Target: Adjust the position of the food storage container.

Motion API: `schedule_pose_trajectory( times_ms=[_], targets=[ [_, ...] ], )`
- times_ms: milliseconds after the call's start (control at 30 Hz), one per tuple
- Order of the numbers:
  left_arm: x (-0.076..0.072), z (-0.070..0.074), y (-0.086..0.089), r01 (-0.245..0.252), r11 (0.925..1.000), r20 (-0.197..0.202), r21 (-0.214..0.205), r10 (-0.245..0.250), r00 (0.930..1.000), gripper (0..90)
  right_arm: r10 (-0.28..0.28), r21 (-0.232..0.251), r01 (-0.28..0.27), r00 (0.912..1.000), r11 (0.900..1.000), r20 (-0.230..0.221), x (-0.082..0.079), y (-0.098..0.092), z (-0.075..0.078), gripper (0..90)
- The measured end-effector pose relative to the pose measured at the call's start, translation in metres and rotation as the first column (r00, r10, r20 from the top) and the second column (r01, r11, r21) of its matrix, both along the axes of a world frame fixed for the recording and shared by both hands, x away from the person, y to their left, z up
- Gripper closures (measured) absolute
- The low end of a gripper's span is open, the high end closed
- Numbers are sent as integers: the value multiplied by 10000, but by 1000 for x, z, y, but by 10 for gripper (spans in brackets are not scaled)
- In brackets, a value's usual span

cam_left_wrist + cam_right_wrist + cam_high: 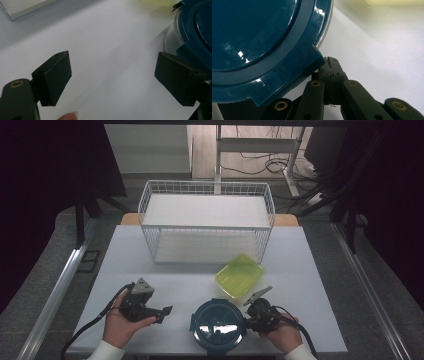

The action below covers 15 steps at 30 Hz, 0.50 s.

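A round clear container with a dark blue lid (218, 325) stands near the table's front edge. My right gripper (246, 320) is at its right side, held by a hand, jaws shut. In the right gripper view the shut fingertips (330, 60) sit right beside a corner tab of the blue lid (262, 37), and nothing shows between them. My left gripper (165, 315) rests left of the container, open. Its pads (58, 75) stand wide apart over bare table, with the blue lid (195, 25) at the right edge.
A yellow-green rectangular box (239, 275) lies tilted just behind the round container. A white wire basket (207, 187) stands at the back of the white table (310, 270). Table legs and cables are on the floor beyond.
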State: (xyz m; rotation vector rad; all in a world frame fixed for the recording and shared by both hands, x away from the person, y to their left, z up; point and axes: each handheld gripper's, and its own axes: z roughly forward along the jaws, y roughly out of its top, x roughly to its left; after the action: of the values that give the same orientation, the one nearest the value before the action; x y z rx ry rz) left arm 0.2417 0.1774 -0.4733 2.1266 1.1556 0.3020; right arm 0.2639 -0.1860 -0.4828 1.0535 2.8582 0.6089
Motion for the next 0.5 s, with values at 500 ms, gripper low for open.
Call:
schedule_pose_trajectory(
  times_ms=[500],
  targets=[
    [-2,-1,1,-22,9999,-84,-115,21,10000,139,-908,1132,768,9880,9906,1246,-2,-33,6,854]
  ],
)
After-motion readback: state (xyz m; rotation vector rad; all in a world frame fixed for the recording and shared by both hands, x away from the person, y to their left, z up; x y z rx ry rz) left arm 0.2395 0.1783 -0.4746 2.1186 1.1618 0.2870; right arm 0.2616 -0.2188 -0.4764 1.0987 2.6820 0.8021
